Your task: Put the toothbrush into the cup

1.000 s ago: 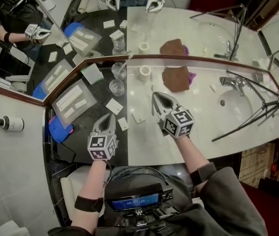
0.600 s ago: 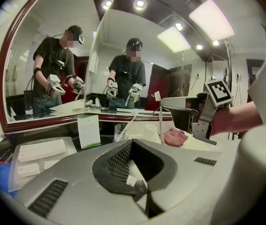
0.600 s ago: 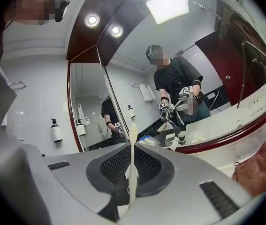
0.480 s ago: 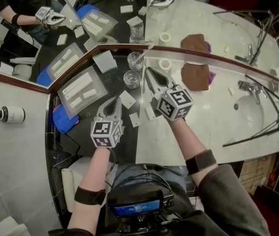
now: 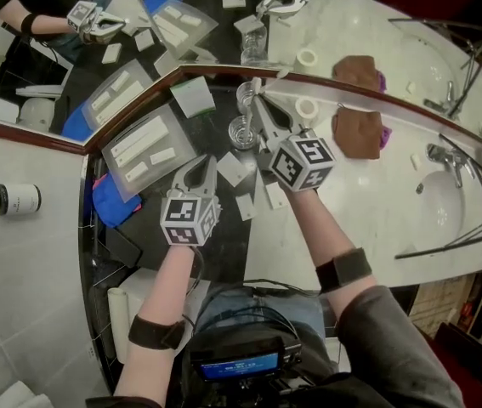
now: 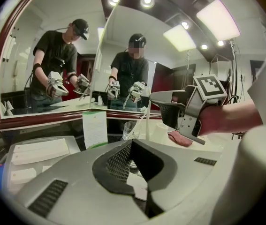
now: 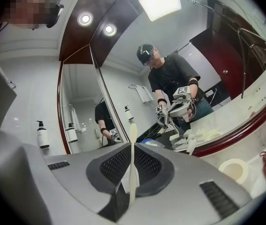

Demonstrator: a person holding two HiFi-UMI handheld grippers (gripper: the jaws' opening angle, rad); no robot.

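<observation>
We have carried our right claw [image 5: 258, 107] forward, gripping the upright toothbrush [image 7: 133, 163], and the cup [image 5: 242, 132] now sits just left of its tips.

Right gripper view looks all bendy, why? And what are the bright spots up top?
Right gripper view: the wide-angle lens bows the mirror frame and blackens the corners; the spots are ceiling lights, glaring white. Left gripper view: same bend, same glaring ceiling lights.
</observation>
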